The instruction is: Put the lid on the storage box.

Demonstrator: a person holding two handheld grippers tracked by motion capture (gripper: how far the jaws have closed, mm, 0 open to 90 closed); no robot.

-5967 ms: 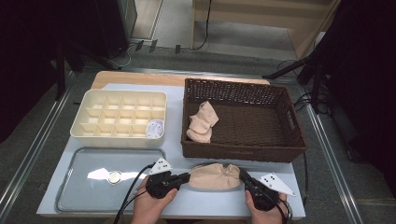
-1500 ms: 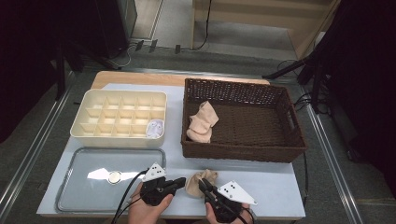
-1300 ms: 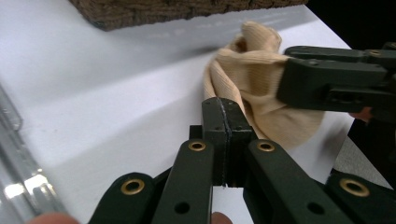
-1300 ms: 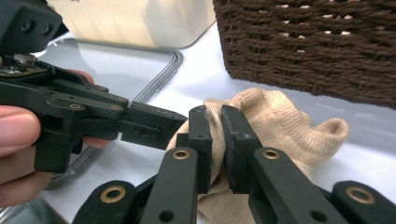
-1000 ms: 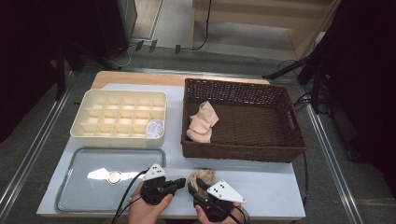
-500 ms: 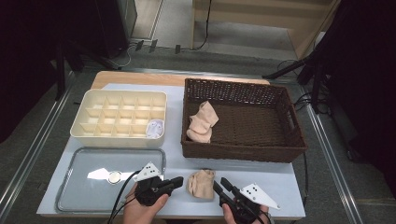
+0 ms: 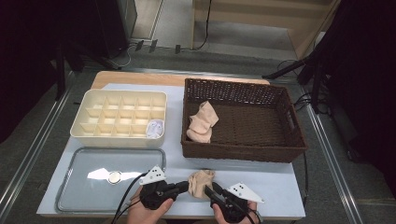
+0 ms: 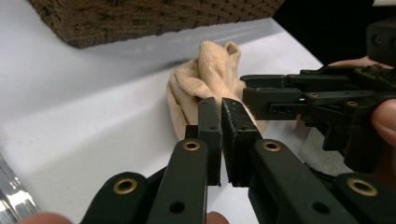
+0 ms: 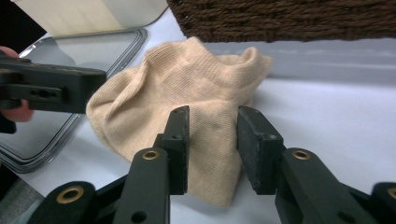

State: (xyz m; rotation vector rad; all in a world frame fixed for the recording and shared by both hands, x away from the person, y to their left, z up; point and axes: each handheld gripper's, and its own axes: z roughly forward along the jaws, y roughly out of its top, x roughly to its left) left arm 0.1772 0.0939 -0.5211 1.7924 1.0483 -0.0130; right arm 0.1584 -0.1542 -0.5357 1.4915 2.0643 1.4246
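Note:
A crumpled beige sock point(image 7: 201, 182) lies on the white table near its front edge, in front of the basket. My left gripper point(image 7: 186, 185) reaches it from the left. In the left gripper view its jaws point(image 8: 221, 100) are shut, pinching the sock's point(image 8: 210, 70) near end. My right gripper point(image 7: 208, 188) comes in from the right and is open. Its jaws point(image 9: 212, 112) have narrowed a little within the last second. They stand either side of the sock's point(image 9: 187, 84) near edge, and the pads do not press on it. A second beige sock point(image 7: 201, 122) lies in the basket.
The brown wicker basket point(image 7: 243, 151) stands just behind the sock. A cream divider box point(image 7: 119, 140) at the left holds a small white item point(image 7: 155, 129). A metal tray point(image 7: 70, 196) at the front left carries a small round piece point(image 7: 114, 177). The table's front edge is close.
The sock, stretched between both grippers six seconds ago, is now bunched. The right gripper drew away to the right half a second ago and has come back left to the sock.

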